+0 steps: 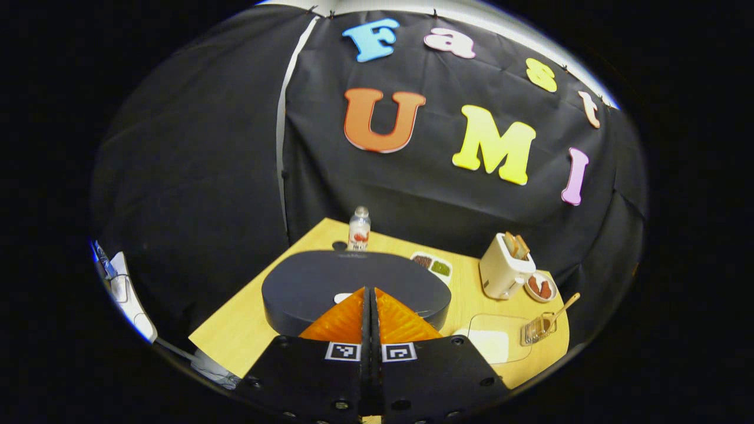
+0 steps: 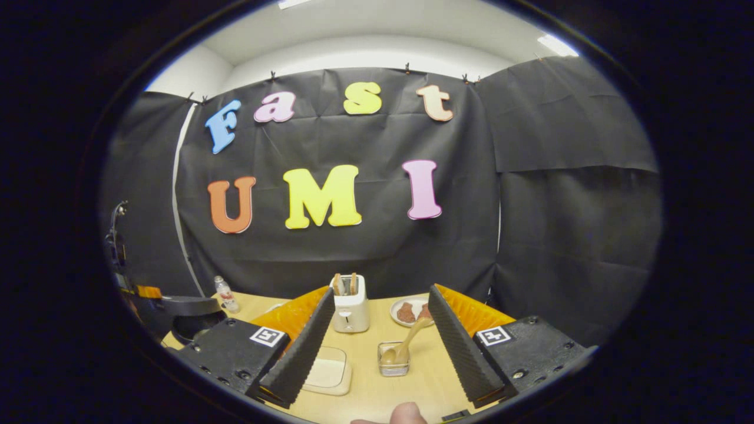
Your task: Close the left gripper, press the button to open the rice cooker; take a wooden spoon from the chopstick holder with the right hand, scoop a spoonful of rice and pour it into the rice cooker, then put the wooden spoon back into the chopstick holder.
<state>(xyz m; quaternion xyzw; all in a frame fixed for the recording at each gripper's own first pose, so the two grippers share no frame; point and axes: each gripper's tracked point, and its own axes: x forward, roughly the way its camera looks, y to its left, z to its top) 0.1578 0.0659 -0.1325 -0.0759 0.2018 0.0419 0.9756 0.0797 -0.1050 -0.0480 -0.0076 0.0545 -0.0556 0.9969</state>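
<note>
The dark rice cooker point(image 1: 330, 277) sits right in front of my left gripper point(image 1: 370, 291), its lid down. That gripper is shut, its tips over the lid's near edge beside a small white button point(image 1: 341, 298). My right gripper point(image 2: 381, 292) stands open above the table with nothing between its fingers. Ahead of it a wooden spoon point(image 2: 407, 340) leans in the clear chopstick holder point(image 2: 393, 364). A shallow container of white rice point(image 2: 328, 371) lies to the left of the holder. The spoon point(image 1: 564, 308), holder point(image 1: 537, 330) and rice container point(image 1: 492, 343) lie at the right of the left gripper view. The cooker point(image 2: 191, 312) shows at far left.
A white toaster point(image 2: 351, 307) with bread stands behind the holder, a plate of reddish food point(image 2: 409, 311) beside it. A small bottle point(image 1: 359, 229) and a two-part dish point(image 1: 432, 265) are behind the cooker. A person's fingertip point(image 2: 403, 415) shows at the bottom edge.
</note>
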